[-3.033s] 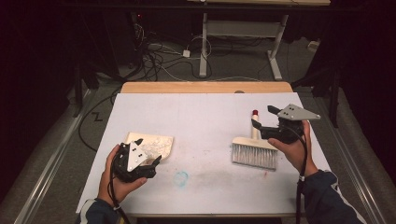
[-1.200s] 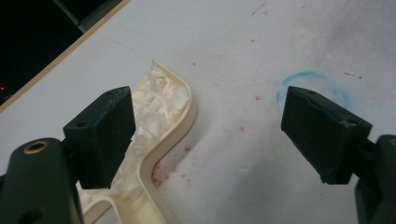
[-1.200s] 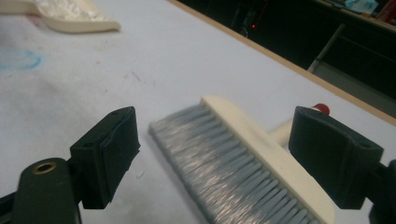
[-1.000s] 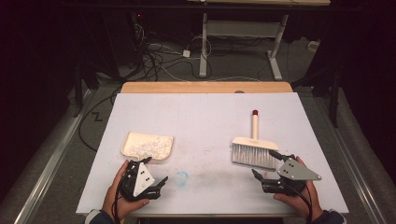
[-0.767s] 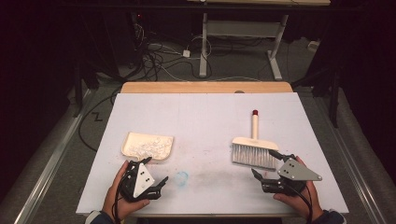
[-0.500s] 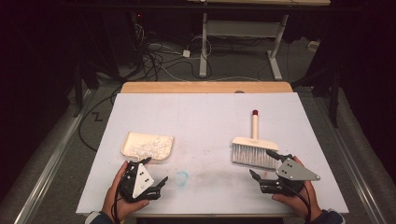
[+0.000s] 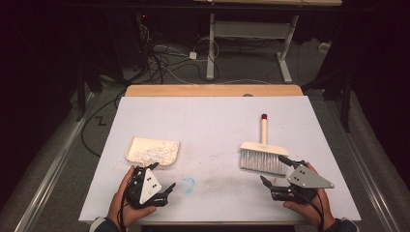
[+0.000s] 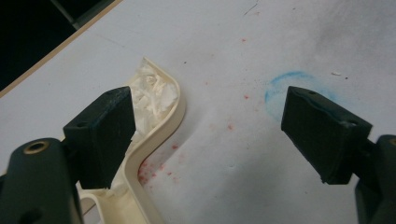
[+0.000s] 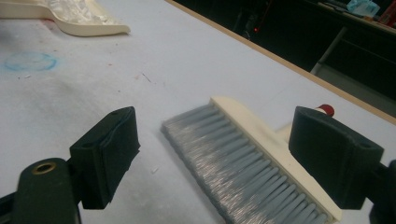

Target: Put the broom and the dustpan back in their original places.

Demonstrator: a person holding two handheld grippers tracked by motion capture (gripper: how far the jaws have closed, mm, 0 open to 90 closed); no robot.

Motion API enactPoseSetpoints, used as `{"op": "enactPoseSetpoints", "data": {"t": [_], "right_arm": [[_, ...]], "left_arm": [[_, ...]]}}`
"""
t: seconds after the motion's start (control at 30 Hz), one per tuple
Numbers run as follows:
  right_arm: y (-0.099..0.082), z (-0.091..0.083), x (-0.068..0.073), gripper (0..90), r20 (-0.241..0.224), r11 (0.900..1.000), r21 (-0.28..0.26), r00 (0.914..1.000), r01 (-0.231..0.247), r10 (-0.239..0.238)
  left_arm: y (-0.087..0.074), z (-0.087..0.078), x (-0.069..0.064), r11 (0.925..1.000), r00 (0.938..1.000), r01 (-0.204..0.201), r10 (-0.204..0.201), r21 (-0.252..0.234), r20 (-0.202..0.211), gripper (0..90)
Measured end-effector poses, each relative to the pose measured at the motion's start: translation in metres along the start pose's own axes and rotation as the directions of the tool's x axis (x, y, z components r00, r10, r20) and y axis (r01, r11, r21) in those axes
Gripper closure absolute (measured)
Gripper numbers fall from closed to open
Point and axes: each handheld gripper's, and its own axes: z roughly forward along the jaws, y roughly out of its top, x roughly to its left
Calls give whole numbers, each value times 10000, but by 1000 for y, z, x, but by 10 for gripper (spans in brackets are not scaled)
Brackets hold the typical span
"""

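Little has been shifted over the last second, though three seconds ago the right gripper (image 7: pixel 279 186) was held farther up, beside the brush (image 7: pixel 262 153) handle; it is now held at the near edge. Its jaws are spread wide with nothing between them, and the grey bristles are seen just beyond them in the right gripper view. The left gripper (image 7: pixel 162 190) is likewise held with jaws apart and empty, near the front edge, just below the dustpan (image 7: pixel 152 150).

A white tabletop (image 7: pixel 208 121) is seen, smudged grey in places, dotted with red specks and marked with a blue ring (image 7: pixel 187 184) between the two grippers. A wooden strip (image 7: pixel 212 90) runs along its far edge. Beyond it, a dark room is seen, with cables (image 7: pixel 164 53) on the floor and the legs of a white desk (image 7: pixel 251 30).

The brush is laid flat at right, its cream handle tipped red and pointed away. The cream dustpan lies at left, filled with white scraps (image 8: pixel 154 93).
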Motion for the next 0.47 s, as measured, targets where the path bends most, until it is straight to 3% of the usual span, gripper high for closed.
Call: {"op": "enactPoseSetpoints", "data": {"t": [0.47], "right_arm": [[-2, 0, -5, 167, -32, 9999, 78, 10000, -67, 67]], "left_arm": [[3, 7, 0, 9999, 10000, 20, -21, 153, 88, 168]]}}
